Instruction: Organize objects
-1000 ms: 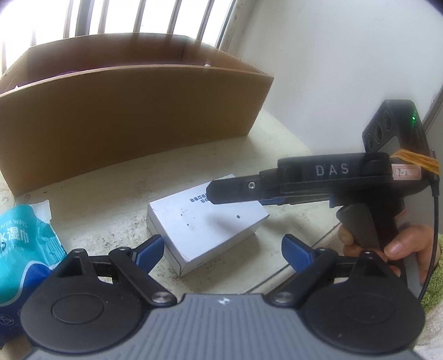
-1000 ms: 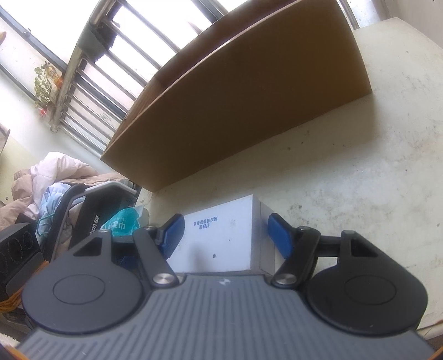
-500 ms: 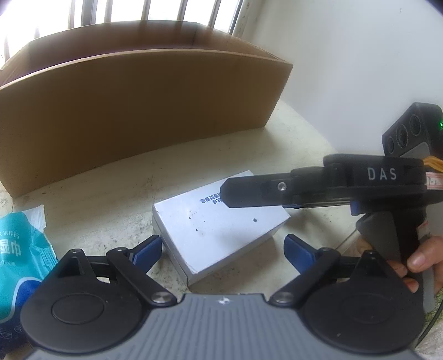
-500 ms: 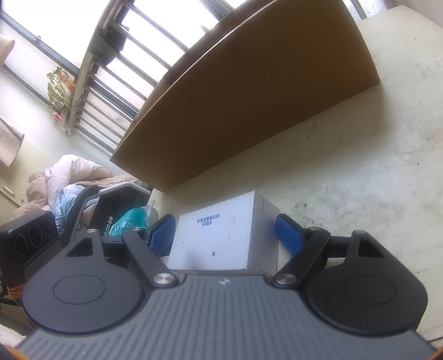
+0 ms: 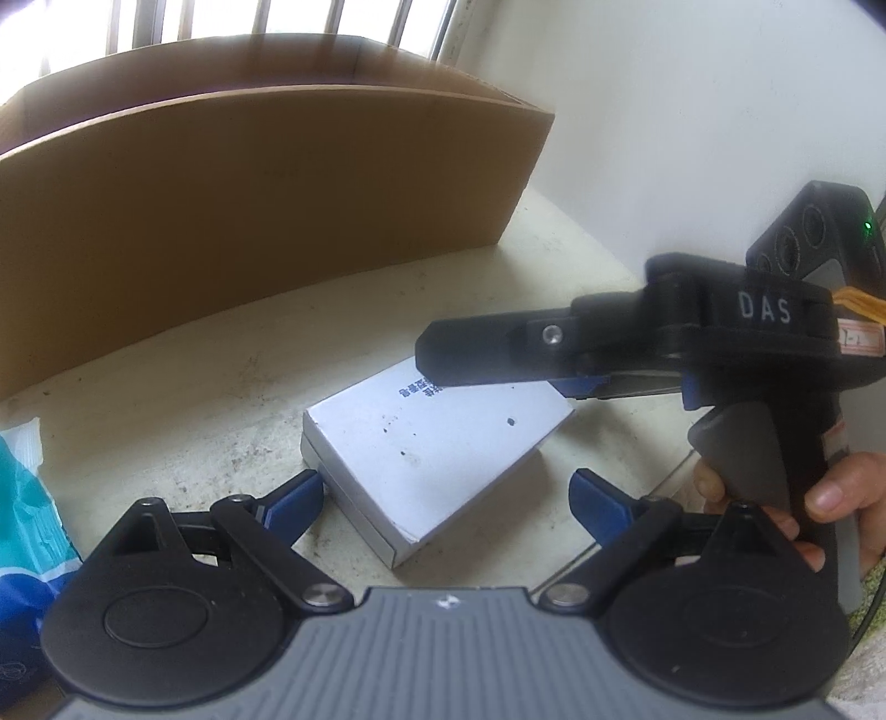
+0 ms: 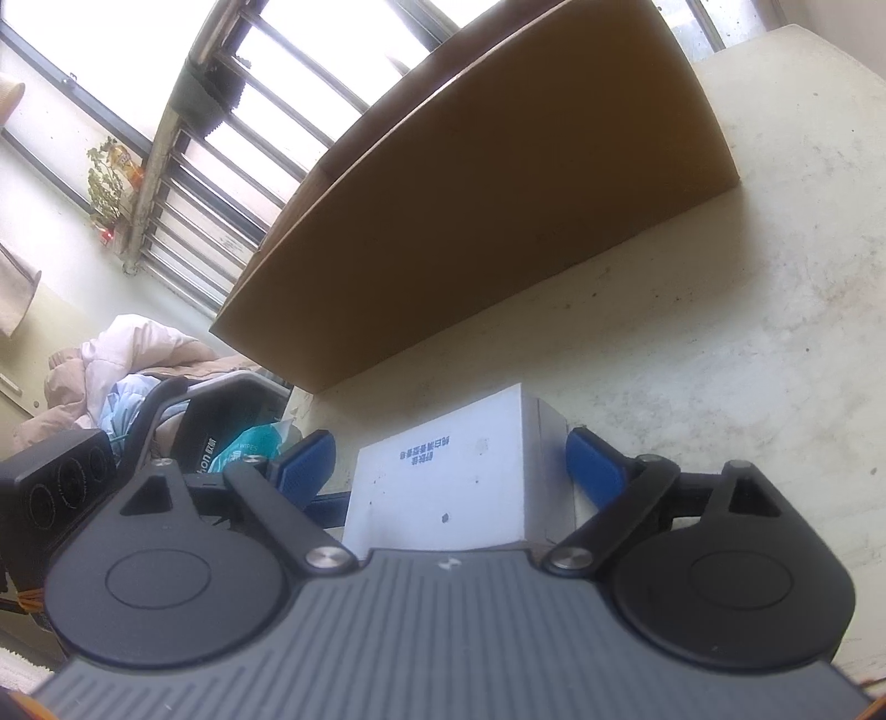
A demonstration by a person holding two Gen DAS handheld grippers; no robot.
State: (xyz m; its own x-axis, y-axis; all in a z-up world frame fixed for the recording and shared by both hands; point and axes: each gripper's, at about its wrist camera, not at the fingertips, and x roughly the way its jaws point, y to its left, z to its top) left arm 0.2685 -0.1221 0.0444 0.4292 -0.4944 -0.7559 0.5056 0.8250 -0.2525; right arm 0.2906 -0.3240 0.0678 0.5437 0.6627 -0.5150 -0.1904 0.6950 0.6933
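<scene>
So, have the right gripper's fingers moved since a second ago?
Yes. The right gripper fingers are opening, spreading outward from the white box lying between them.

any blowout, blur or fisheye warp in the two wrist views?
Left wrist: window behind the cardboard box is blown out, the box's straight rim bows into an arc, frame edges go soft; white box stays sharp. Right wrist: window panes clip to white, the cardboard box tilts and curves, and the white box sits in soft shade, label legible.
</scene>
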